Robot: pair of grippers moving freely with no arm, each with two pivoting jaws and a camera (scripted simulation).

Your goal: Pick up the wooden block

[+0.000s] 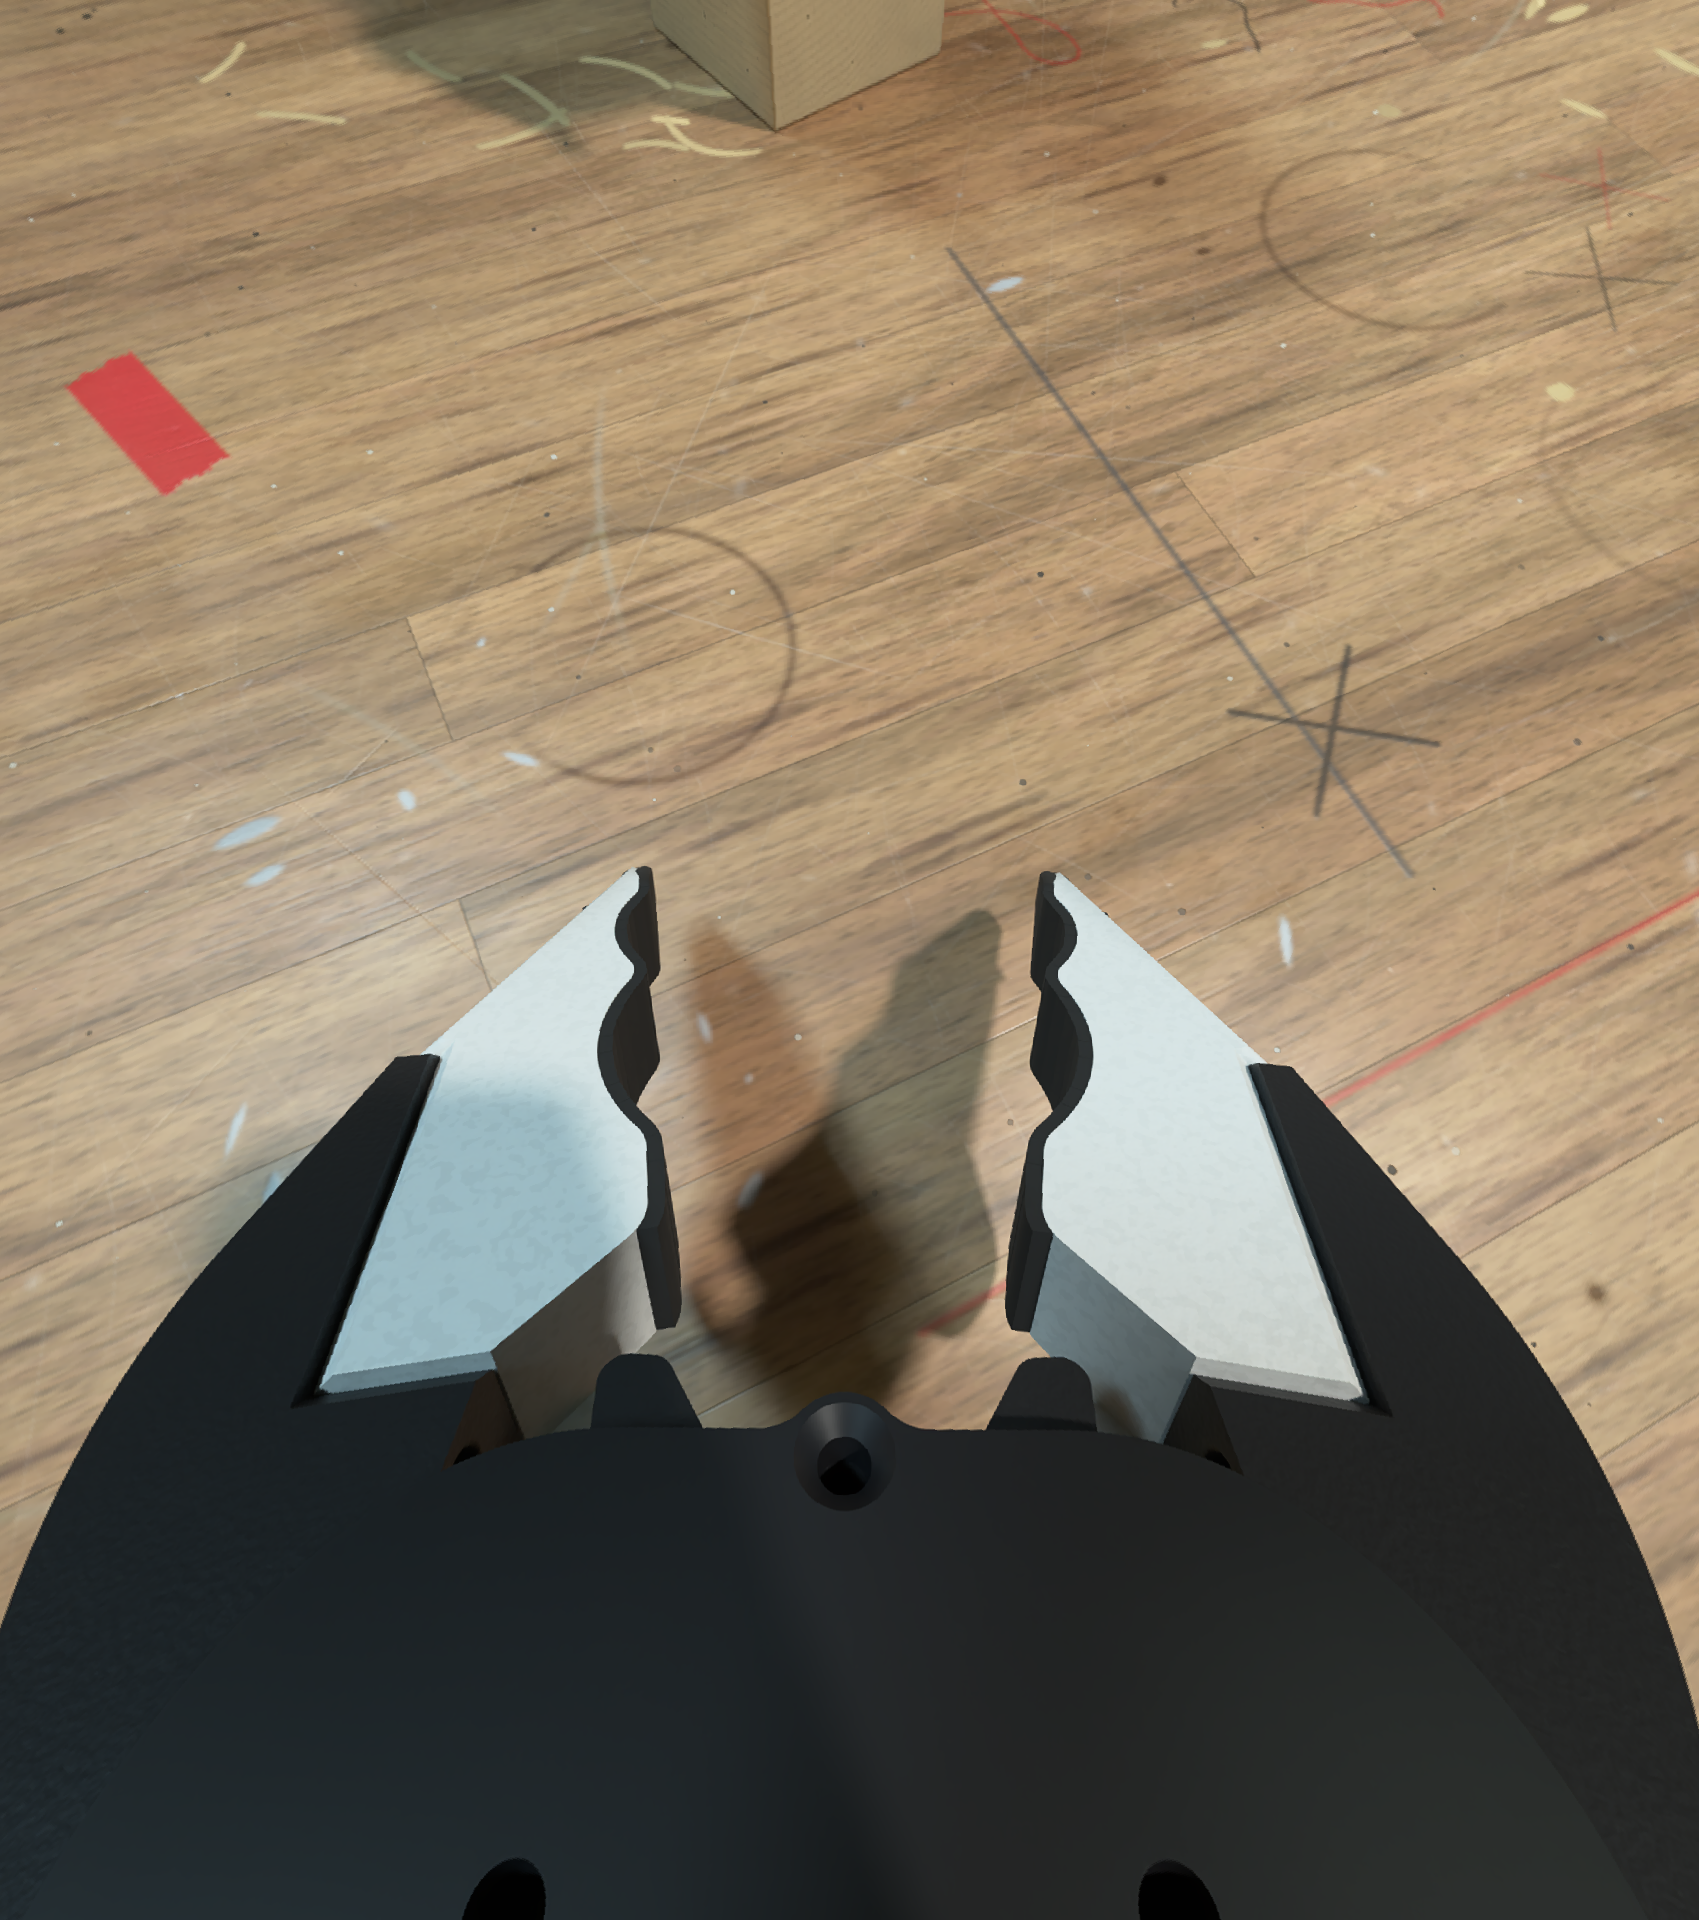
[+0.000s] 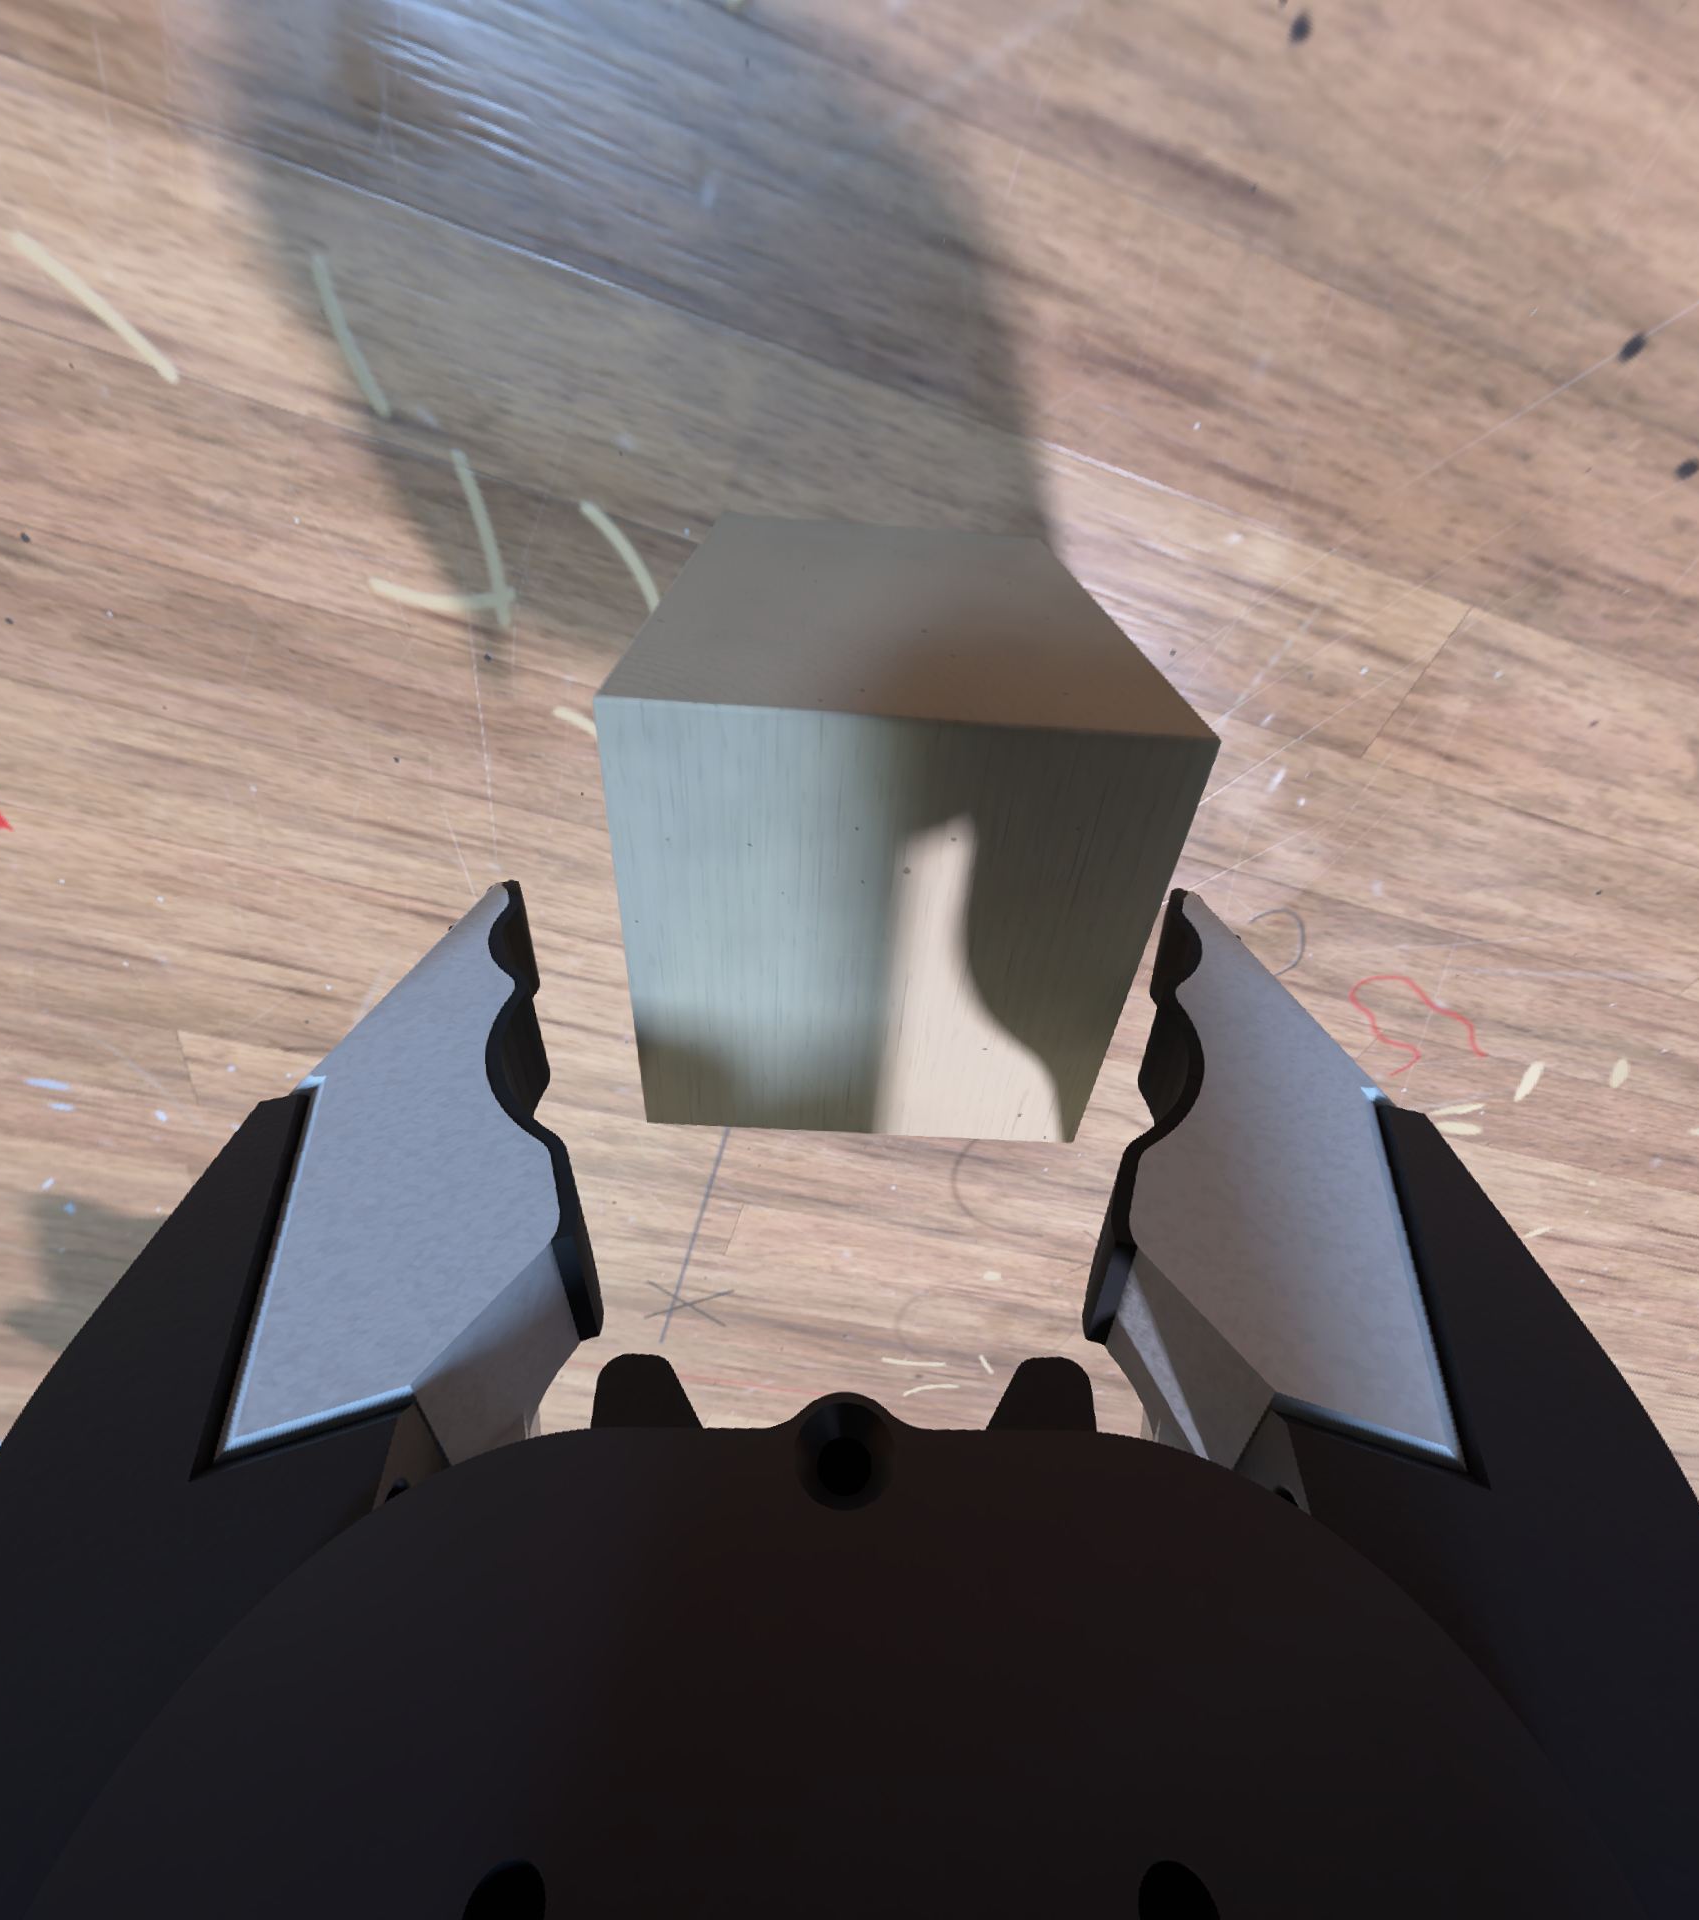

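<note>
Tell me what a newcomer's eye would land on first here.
The pale wooden block fills the middle of the right wrist view, standing on the plank floor just beyond the open right tongs. In the left wrist view, a strip of red tape lies left of the open left tongs.

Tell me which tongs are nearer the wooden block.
Right. The right tongs are open with the wooden block just ahead between the tips; the left tongs are open, far back.
</note>
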